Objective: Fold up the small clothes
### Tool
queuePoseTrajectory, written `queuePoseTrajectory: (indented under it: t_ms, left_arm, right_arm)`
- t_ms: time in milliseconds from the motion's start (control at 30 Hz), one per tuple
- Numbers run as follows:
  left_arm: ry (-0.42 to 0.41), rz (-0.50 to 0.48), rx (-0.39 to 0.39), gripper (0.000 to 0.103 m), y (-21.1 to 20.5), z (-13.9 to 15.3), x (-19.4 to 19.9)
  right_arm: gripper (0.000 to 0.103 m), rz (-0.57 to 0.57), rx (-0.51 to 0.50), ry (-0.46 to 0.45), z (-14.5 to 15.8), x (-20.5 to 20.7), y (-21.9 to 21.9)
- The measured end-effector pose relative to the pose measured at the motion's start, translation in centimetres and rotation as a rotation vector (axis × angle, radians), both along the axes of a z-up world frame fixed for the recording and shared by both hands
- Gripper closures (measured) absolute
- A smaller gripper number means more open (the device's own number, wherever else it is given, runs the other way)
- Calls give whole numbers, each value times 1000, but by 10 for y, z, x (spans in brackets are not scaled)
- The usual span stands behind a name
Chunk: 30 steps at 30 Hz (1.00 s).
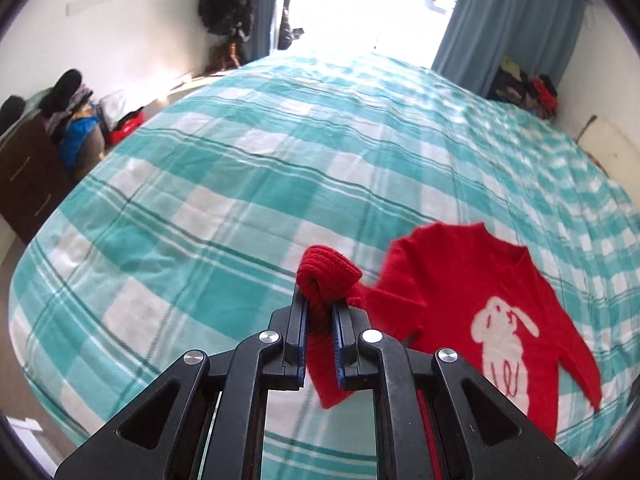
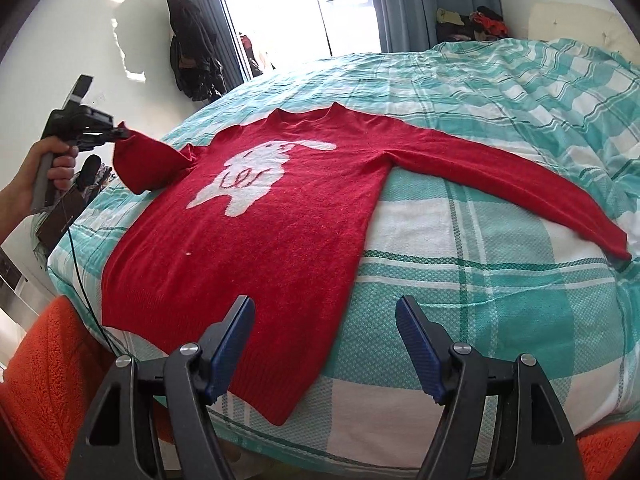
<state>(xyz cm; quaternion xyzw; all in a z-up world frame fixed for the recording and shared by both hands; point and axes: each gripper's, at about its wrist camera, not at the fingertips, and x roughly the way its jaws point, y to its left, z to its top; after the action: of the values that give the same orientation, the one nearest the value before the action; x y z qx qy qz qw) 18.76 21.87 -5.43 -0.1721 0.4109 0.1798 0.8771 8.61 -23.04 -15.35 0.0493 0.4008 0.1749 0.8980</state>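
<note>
Red sweater [image 2: 256,224]: knitted, white rabbit motif on the chest, lying face up and flat on the bed [image 2: 500,280], which is covered in a teal-and-white checked sheet. Hem nearest the right gripper, neckline at the far end toward the window.

Left sleeve [image 2: 148,160]: lifted clear of the sheet at its cuff, the rest sagging back to the shoulder. Judged raised so that it can be carried across the chest as the first fold.

Left gripper [image 1: 320,300]: clenched on the ribbed cuff [image 1: 326,272], which bunches out just beyond the fingertips, with a tail of knit hanging below the jaws. In the right wrist view the gripper is held by a hand [image 2: 44,168] up and to the left of the body of the sweater.

Right gripper [image 2: 325,340]: released, jaws wide apart with nothing between them, hovering just above the hem; one finger over red knit, the other over bare sheet. Likely placed to pin or take the hem once needed.

Right sleeve [image 2: 520,184]: stretched out flat, ahead and well to the right of the right gripper, not yet folded.
</note>
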Motion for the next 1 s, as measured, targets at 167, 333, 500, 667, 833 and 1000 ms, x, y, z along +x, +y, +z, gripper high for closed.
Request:
queuePoseTrajectory:
  t_ms: [167,333,500,667,833,1000]
  left_arm:
    - [68,203,-102,82,97,-54,-22]
    - [34,322,-370,45,136,-111,-41]
    - [-25,400,-488,34,155,-135,-58]
    - [46,349,-400,42,148,-149,-50]
    - [88,267,-297,101,135,-140,-32]
    - [202,326,-214,100,155,-154,-37]
  right_arm:
    - [30,9,-37,22,-6,2,10]
    - [30,39,-93,12,-7,-4,24]
    - [30,81,-165,-5,-6,-12,40]
    - [30,121,-214,-1,-10,-12,54]
    - [30,127,-229,10,-14,-9,59]
    - [30,85,-205,0,-11,-8,50]
